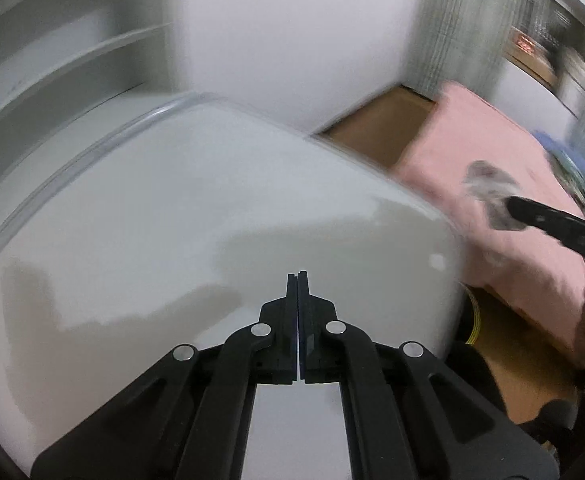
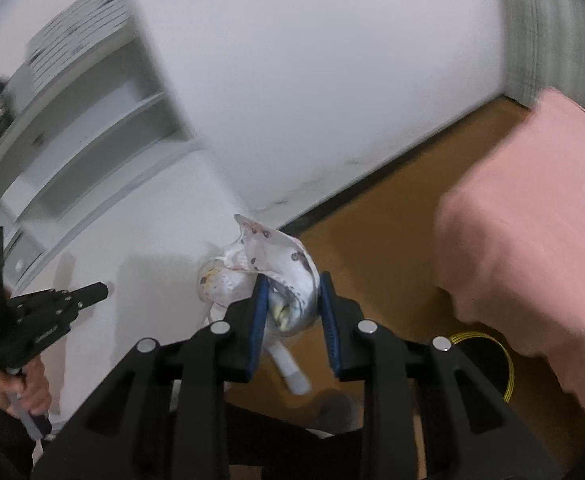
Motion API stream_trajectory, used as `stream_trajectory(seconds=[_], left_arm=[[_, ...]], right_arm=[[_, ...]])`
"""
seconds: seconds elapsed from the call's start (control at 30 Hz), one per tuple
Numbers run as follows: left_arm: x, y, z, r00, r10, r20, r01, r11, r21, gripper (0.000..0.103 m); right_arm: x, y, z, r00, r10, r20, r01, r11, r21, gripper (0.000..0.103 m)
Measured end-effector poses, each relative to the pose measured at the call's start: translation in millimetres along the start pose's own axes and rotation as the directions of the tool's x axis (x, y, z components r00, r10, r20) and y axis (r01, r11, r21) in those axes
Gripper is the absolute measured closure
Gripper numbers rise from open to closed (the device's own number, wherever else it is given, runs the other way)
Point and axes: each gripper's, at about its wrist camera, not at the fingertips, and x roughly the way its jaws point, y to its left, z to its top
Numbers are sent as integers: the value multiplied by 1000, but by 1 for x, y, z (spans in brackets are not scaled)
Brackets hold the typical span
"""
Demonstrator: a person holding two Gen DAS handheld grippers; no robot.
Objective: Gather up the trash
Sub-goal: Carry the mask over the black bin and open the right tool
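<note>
1. The right hand-held gripper [image 2: 292, 300] is clenched on a crumpled wrapper [image 2: 260, 276]: white packaging with small prints, and something yellowish is inside.
2. The wrapper is in the air, over the edge where the white worktop [image 2: 148, 276] meets the brown floor [image 2: 384, 240]; the pink bedding [image 2: 532, 220] is at the right.
3. The left hand-held gripper [image 1: 297, 280] is fully closed and carries nothing; it points down at the white worktop.
4. A dark round opening with a yellow rim [image 2: 488, 364] shows low at the right; it may be the bin, but I cannot tell.
5. To do it well, I think: keep the grip firm, because loose flaps hang out, and release only above the container.
</note>
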Motion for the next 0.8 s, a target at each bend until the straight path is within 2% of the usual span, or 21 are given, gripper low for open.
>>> stream_trajectory(seconds=[0.13,0.27,0.37,0.47,0.5,0.6,0.67,0.73,0.8], left_arm=[[27,-94,19,994,-107,-10,107,983,149,103],[75,-182,29,980,-193,-56,201,940,275,103],[118,-225,35,972,-213,-104,235,912,335,103],[157,-249,43,966,-213,-148,254,896,363,103],[169,-258,40,959,-226,-174,276,887,369,103],[184,-267,28,946,-249,-209,314,870,381,103],[192,-268,25,943,-245,-226,319,862,394,103],[200,-264,25,939,-241,-246,322,867,381,103],[203,-264,26,928,-260,-268,345,870,351,103]], right_arm=[[-11,-71,-19,989,-148,3,147,984,100,77],[-1,-141,-47,966,-249,-69,258,944,206,77],[13,-177,-65,942,-308,-136,333,912,238,77],[30,-214,-87,921,-317,-225,374,881,291,77],[36,-223,-92,914,-317,-254,386,872,302,77],[51,-240,-103,897,-326,-298,414,855,312,77],[58,-248,-110,891,-320,-323,420,852,313,77],[68,-257,-120,887,-299,-352,416,849,325,77],[73,-264,-127,880,-290,-375,419,846,331,76]])
